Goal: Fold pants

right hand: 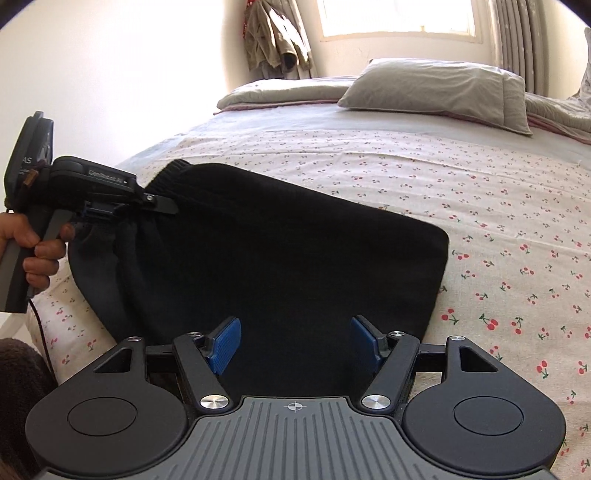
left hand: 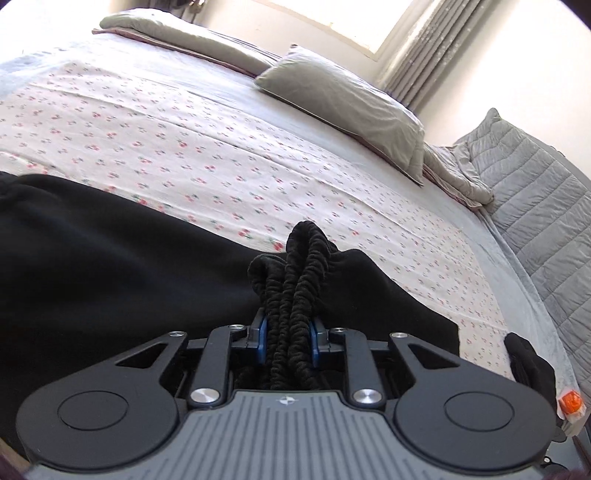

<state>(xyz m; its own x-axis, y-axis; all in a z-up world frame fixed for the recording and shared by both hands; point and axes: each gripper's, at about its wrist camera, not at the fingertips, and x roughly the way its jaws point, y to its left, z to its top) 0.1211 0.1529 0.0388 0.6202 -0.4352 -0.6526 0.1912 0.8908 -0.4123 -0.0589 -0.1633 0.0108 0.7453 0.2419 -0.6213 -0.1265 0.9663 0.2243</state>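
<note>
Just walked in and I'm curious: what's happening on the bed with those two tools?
A person is folding black pants on a cherry-print bedsheet. The left tool is clamped on the bunched elastic waistband, lifting that end. The right tool hangs open above the near edge of the pants, gripping nothing.

Place: a bedroom in a home.
Bed (right hand: 480,192): wide, covered by a cherry-print sheet.
Pillow (right hand: 439,94): grey, at the far end.
Window (right hand: 397,18): sunlit, with a striped curtain (right hand: 513,40) beside it.
Hanging clothes (right hand: 275,35): against the wall.
</note>
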